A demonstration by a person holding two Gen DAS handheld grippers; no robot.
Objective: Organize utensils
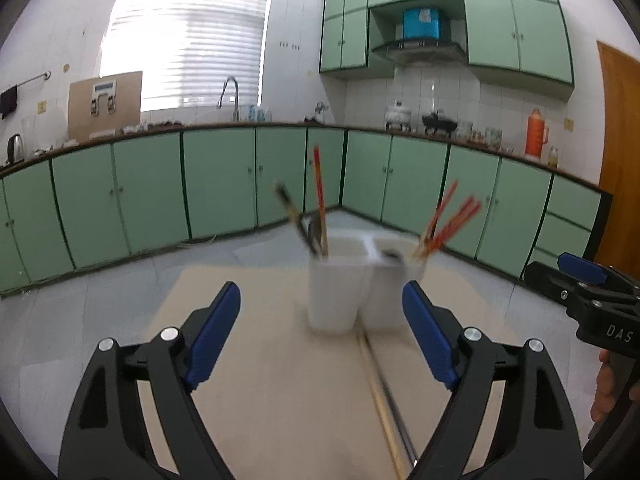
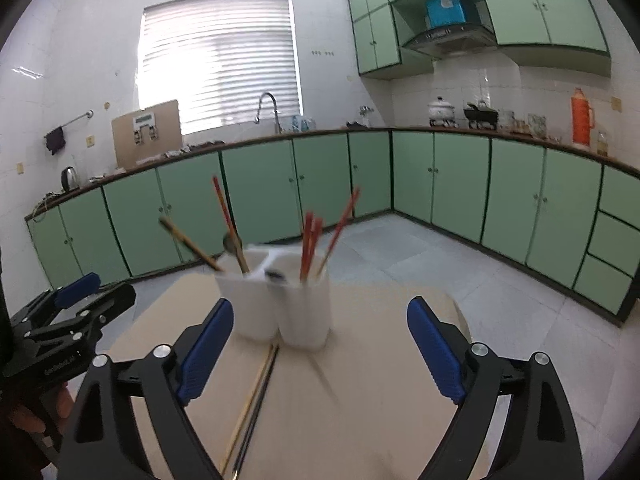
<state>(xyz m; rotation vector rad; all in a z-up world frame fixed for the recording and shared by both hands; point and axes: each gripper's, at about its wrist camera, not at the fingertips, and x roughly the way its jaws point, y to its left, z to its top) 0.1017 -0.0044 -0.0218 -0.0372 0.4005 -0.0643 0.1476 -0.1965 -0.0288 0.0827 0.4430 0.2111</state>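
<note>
Green cabinets (image 2: 460,184) w/ counter, bright blinds window (image 2: 218,60), white tile walls, grey floor (image 2: 460,264).

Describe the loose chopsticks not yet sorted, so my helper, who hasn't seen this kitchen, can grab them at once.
Start at the beige table in the middle of the green-cabinet kitchen, where a white divided utensil holder stands. On the tabletop in front of it lies a pair of chopsticks, one pale and one dark, side by side. Unlike the red chopsticks upright in the holder, these lie flat.
</note>
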